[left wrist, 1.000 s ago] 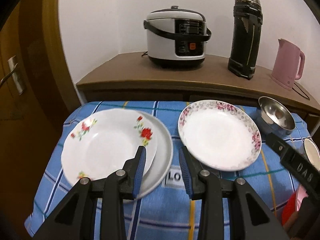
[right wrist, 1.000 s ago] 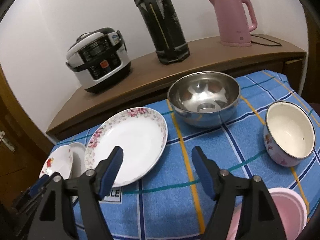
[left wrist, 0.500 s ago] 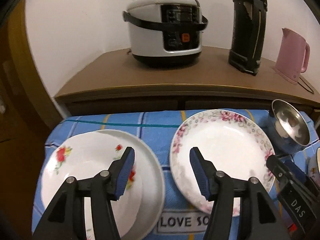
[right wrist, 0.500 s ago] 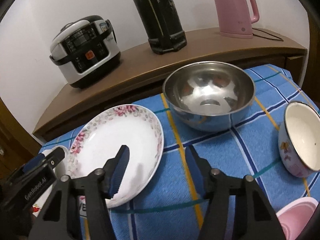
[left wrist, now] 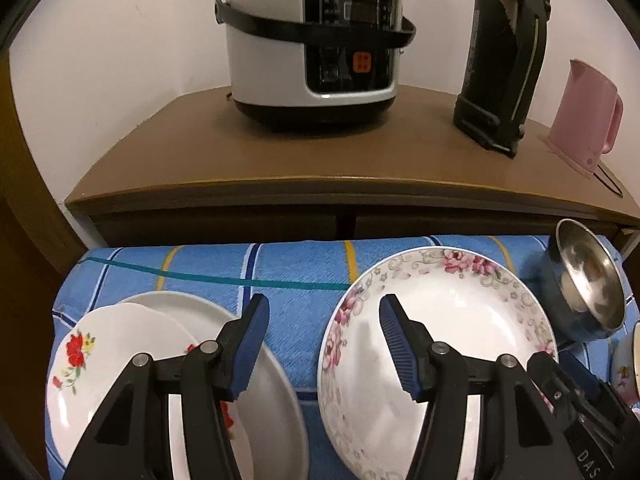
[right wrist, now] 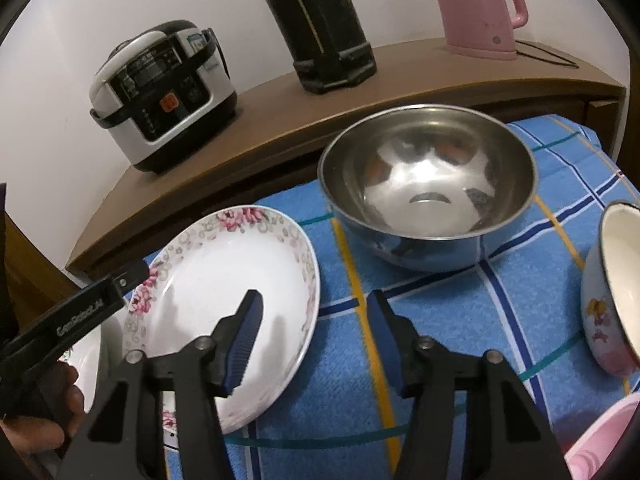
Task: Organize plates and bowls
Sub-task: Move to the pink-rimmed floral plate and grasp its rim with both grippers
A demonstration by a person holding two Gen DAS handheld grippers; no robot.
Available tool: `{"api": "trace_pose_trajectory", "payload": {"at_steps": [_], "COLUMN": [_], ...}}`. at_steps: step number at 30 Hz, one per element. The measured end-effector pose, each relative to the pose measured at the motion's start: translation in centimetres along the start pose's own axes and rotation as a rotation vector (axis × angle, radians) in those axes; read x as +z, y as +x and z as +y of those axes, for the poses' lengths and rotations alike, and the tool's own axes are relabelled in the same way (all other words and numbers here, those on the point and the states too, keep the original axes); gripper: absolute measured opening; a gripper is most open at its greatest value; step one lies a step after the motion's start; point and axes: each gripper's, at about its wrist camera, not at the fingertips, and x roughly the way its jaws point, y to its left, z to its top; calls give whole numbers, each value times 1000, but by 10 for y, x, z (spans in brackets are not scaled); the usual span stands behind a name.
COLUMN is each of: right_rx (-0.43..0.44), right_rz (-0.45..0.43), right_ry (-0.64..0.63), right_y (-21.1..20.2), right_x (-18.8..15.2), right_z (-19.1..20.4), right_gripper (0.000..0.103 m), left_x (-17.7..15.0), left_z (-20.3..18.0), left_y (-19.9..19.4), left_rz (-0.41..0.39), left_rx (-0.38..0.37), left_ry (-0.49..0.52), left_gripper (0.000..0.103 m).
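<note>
My left gripper [left wrist: 324, 322] stands wide apart with nothing between its blue pads; it has just opened and hangs above the bare strip of cloth between two groups of plates. My right gripper [right wrist: 314, 318] is partly spread and has just been closing, its left pad over the pink-flowered plate [right wrist: 216, 276], its right pad over the cloth, the plate's right rim between them; I cannot tell whether either pad touches it.

The table wears a blue checked cloth [left wrist: 296, 264] with yellow, white and teal lines. Near its left edge a small red-flowered plate [left wrist: 100, 360] lies on a larger plain white plate [left wrist: 276, 400]. The pink-flowered plate sits toward the middle, apart from that stack. Behind it, near the far edge, stands a steel bowl [right wrist: 428, 184], and at the right edge an enamel bowl [right wrist: 612, 292] with a pink bowl [right wrist: 604, 448] at the near right corner.

Beyond the far edge runs a brown counter [left wrist: 320, 152] against a white wall, carrying a rice cooker [left wrist: 312, 36], a dark flask [left wrist: 504, 56] and a pink kettle [left wrist: 584, 112].
</note>
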Motion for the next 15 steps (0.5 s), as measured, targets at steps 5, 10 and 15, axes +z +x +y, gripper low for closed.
{"api": "trace_pose_trajectory", "payload": {"at_steps": [5,10,15], "right_rx": [10,23,31], "right_rz": [28,44,48], "right_ry": [-17,-22,-32], "right_y": [6,12,16], "right_x": [0,0,1], "right_z": [4,4,6], "right_gripper": [43,36,32], "left_x": [-2,-2,-1], "left_z": [-2,-8,-10], "left_y": [15,25,32], "left_rz": [30,43,56], "left_rx": [-5,-21,-55], "left_ry": [1,15,16], "left_gripper": [60,60,47]}}
